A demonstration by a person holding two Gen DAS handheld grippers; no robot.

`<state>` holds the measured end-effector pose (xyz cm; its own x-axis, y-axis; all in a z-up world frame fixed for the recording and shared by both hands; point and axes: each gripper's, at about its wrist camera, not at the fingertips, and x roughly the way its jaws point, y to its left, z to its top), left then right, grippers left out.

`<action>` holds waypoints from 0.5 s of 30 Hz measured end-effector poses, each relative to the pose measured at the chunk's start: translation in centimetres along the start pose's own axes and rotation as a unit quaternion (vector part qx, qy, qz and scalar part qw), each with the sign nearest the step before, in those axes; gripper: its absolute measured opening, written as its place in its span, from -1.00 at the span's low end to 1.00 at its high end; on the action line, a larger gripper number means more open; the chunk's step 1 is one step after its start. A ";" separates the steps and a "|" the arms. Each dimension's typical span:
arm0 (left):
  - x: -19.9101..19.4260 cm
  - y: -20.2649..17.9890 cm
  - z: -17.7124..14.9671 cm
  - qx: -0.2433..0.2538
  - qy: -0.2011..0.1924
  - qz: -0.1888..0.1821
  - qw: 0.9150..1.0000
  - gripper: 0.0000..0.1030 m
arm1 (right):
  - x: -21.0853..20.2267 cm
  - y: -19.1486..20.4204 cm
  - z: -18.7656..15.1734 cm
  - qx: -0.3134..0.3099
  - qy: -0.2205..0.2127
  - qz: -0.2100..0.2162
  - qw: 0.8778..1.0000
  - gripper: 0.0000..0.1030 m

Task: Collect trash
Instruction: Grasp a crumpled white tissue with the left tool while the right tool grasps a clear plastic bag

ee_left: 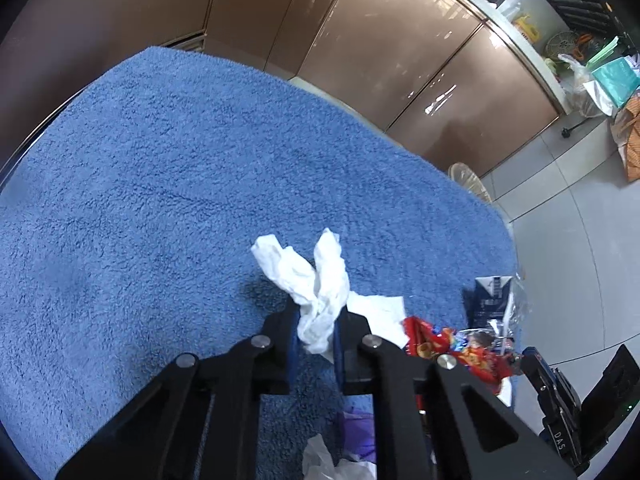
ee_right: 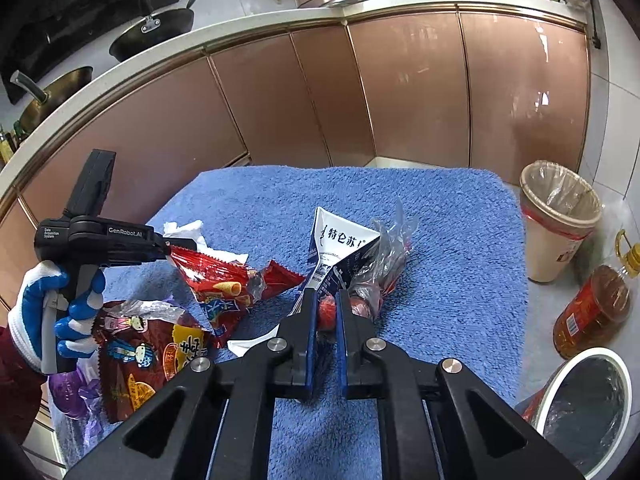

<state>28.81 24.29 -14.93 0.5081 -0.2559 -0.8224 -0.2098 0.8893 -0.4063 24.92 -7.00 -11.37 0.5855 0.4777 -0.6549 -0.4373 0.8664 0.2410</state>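
Blue towel (ee_right: 460, 240) covers table, trash scattered at its near side. Beige lined bin (ee_right: 560, 220) on floor just beside towel's right edge. Right gripper (ee_right: 325, 312) clamped on red-and-clear wrapper (ee_right: 384, 256) beside milk carton (ee_right: 340, 240). Left gripper (ee_left: 316, 320) pinched tight on crumpled white tissue (ee_left: 316, 276), held above the towel.

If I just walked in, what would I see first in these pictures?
Probably the messy heap of trash on the blue towel: shiny red snack bags at the left and a crushed milk carton in the middle. The left gripper has its jaws shut on a crumpled white tissue, and the right gripper pinches a small red scrap. Two lined bins wait at the right, a beige one and a white-rimmed one.
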 end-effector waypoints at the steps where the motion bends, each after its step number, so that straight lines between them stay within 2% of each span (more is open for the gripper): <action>1: -0.2 -0.1 0.1 -0.001 -0.002 -0.001 1.000 -0.76 | -0.3 0.0 -0.1 0.000 -0.001 -0.001 1.000 -0.84; 7: -2.6 -0.2 -0.2 -0.003 -0.021 0.000 1.000 -0.78 | -2.2 -0.1 -0.4 -0.001 -0.009 -0.004 1.000 -0.84; 15: -7.1 -0.1 -0.5 0.000 -0.066 0.025 0.998 -0.79 | -5.5 0.5 -0.5 -0.006 -0.027 -0.002 1.000 -0.84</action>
<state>24.80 25.81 -9.30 0.6021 -0.1600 -0.7822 -0.2367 0.8999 -0.3663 21.12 -9.31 -8.04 0.6228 0.4818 -0.6164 -0.4426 0.8666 0.2303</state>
